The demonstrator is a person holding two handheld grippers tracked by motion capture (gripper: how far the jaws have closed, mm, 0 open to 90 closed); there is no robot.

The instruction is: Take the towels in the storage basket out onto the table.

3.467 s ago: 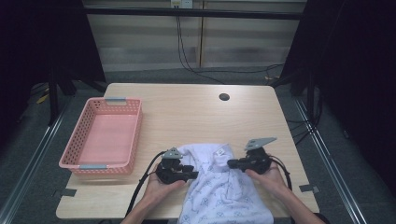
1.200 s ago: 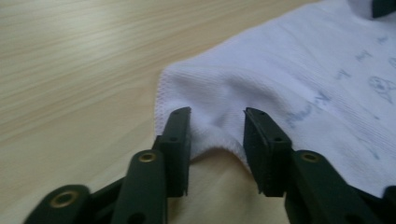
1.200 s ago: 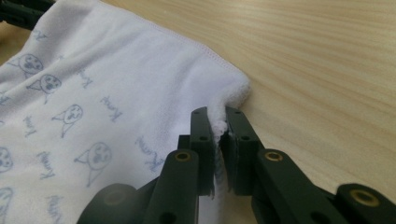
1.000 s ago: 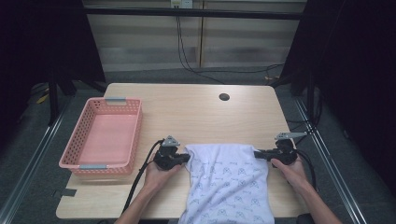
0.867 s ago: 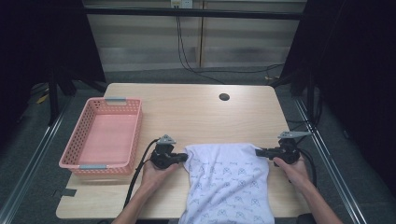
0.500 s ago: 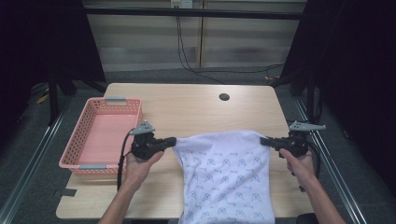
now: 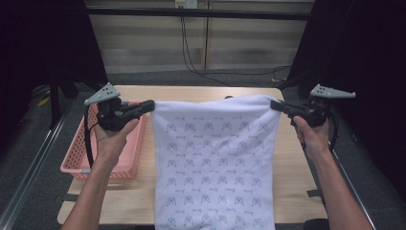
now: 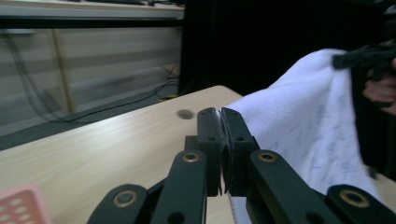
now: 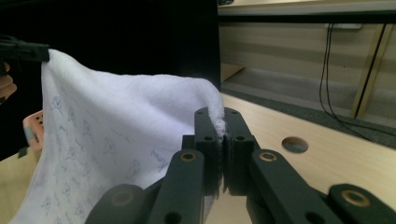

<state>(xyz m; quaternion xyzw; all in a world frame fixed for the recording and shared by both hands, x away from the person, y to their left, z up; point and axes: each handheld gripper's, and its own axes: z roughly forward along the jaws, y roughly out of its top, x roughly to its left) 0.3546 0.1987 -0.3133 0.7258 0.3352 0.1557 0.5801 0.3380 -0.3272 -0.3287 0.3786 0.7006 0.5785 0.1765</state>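
Towel (image 7: 215,163) now hangs lifted off table (image 7: 297,177) (both tongs clamped).

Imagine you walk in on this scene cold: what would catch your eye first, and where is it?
First, the white patterned towel, stretched out and hanging in front of the person above the wooden table. The left gripper and the right gripper each pinch a top corner, jaws shut on the cloth. Next, the pink basket at the table's left side.
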